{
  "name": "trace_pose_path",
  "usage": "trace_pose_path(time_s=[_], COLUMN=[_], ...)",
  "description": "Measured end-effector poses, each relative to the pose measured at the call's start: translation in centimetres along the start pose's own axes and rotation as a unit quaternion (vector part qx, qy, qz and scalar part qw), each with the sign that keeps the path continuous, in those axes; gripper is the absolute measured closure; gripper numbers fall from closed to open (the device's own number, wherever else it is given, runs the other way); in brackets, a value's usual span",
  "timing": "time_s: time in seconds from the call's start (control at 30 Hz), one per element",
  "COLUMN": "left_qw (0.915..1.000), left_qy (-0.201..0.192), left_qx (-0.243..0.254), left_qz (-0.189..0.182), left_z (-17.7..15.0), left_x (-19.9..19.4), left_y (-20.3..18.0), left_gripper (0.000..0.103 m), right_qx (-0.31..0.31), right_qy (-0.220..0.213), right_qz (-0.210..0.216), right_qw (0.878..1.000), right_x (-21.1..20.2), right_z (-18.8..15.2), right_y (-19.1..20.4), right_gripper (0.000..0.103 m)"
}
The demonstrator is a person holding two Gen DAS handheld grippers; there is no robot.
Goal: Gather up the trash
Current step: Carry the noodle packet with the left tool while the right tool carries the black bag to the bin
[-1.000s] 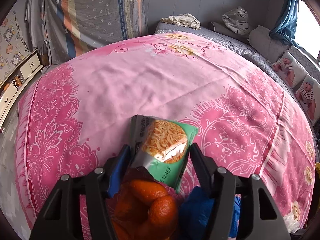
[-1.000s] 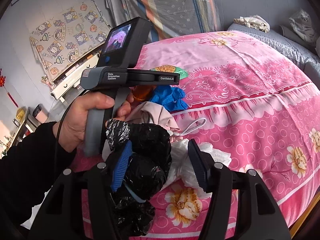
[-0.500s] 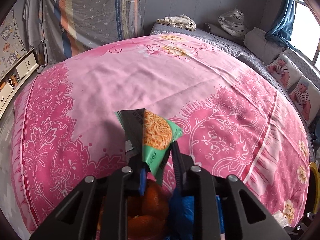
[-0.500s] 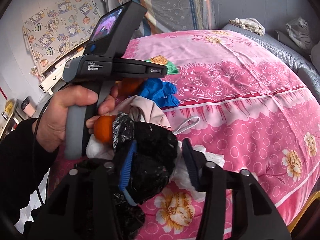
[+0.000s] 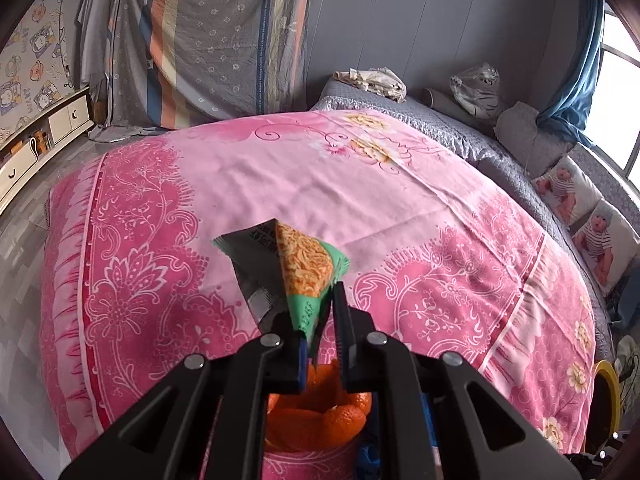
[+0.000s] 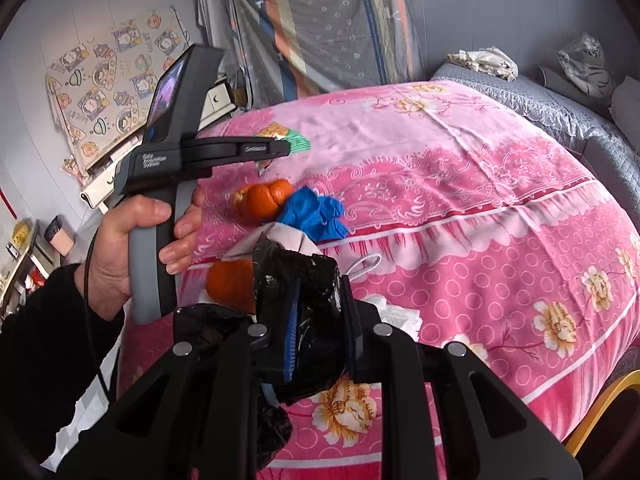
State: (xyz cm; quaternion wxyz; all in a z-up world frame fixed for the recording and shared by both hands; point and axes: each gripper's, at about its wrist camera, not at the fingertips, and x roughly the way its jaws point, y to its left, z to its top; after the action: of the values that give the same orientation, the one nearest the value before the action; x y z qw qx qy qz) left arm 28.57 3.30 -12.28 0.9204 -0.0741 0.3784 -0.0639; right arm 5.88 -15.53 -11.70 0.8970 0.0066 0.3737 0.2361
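left gripper (image 5: 320, 320) jaws have just closed on the noodle wrapper (image 5: 296, 272), lifted off the bed (image 5: 400, 200); right gripper (image 6: 320, 320) jaws have just closed on the black bag (image 6: 304, 300). orange peels (image 6: 262, 200), blue glove (image 6: 314, 212), tissue (image 6: 400, 314) remain uncollected.

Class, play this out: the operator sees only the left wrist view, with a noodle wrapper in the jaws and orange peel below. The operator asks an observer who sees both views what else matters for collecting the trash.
Operator: What is my right gripper doing?
Observer: The right gripper is shut on a black bag; its jaws have just been closing.
Operator: Any trash beyond the peel under me?
Observer: Yes, a blue glove lies bunched beside the peel.
Operator: Anything else?
Observer: White tissue lies on the quilt right of the bag.
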Motion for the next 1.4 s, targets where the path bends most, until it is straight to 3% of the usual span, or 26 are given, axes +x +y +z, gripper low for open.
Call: trace_pose_path(time_s=[0.23, 0.5, 0.9, 1.1, 1.4], left_qw=[0.9988, 0.9961, 0.9862, 0.9765, 0.9587], left_qy=[-0.038, -0.083, -0.134, -0.135, -0.117], left_qx=[-0.031, -0.027, 0.047, 0.092, 0.137], left_qz=[0.002, -0.016, -0.085, -0.141, -0.220], left_z=[0.6, 1.8, 2.0, 1.2, -1.1], left_x=[-3.3, -7.9, -14.8, -16.1, -16.0], left_y=[1.7, -0.2, -10.5, -16.3, -23.5], left_gripper=[0.093, 0.093, 0.093, 0.093, 0.093], right_qx=[0.026, 0.041, 0.064, 0.085, 0.131], right_qy=[-0.036, -0.097, -0.189, -0.207, -0.236], right_qz=[0.008, -0.019, -0.082, -0.130, -0.207], right_qw=[0.999, 0.994, 0.977, 0.966, 0.940], right_x=[-3.1, -8.0, -16.7, -20.4, -25.9], right_z=[1.6, 3.1, 3.6, 2.4, -0.9], right_y=[-1.3, -3.3, -7.3, -10.0, -14.4], right_gripper=[0.086, 0.086, 0.086, 0.086, 0.086])
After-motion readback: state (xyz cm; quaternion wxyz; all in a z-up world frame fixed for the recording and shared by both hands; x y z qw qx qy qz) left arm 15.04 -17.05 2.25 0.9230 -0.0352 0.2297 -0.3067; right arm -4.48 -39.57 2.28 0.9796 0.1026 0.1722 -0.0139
